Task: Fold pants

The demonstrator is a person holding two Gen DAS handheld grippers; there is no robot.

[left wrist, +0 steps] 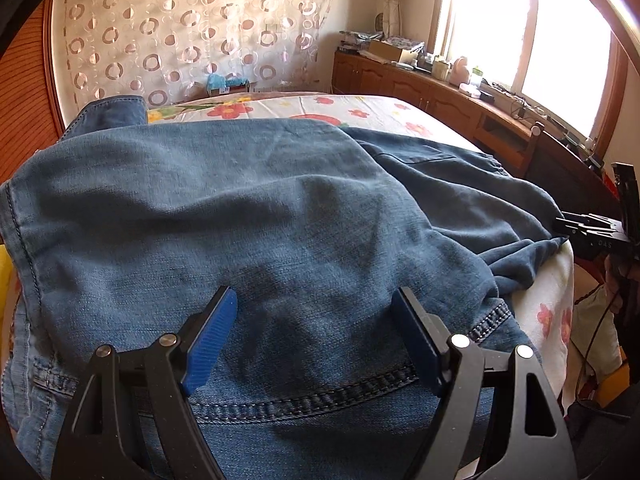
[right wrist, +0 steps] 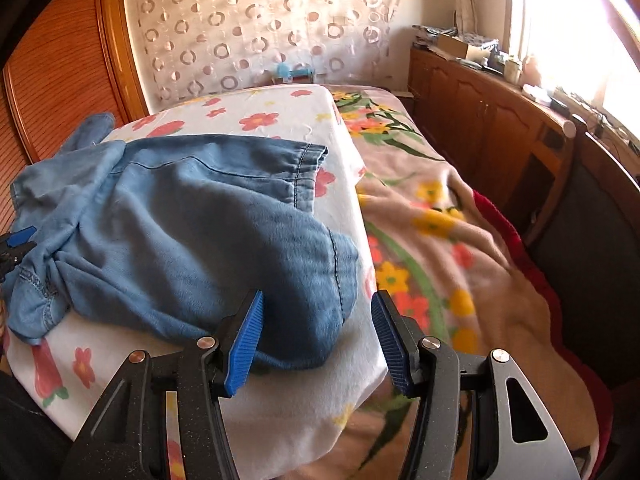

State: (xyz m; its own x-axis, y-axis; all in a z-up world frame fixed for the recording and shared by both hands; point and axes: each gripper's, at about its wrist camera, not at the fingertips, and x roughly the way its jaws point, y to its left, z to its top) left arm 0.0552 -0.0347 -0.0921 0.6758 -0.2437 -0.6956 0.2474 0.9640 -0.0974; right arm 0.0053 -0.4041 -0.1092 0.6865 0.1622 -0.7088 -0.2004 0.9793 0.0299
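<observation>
Pants (left wrist: 248, 208): blue denim, rumpled on flowered bed sheet (right wrist: 280, 120). Left tongs (left wrist: 314, 320) open over near hem; right tongs (right wrist: 316, 336) open, empty, beside right cuff. Step: regrasping. Next: pinch edges, fold across.

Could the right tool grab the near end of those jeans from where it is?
Probably yes: the right tool hangs open just before the jeans, nothing lying between, and the denim end already sits partly between its pads.

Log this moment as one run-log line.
task: fold pants | jeans: bunched on floral sheet | left gripper: open over jeans | right gripper: open, nothing held
</observation>
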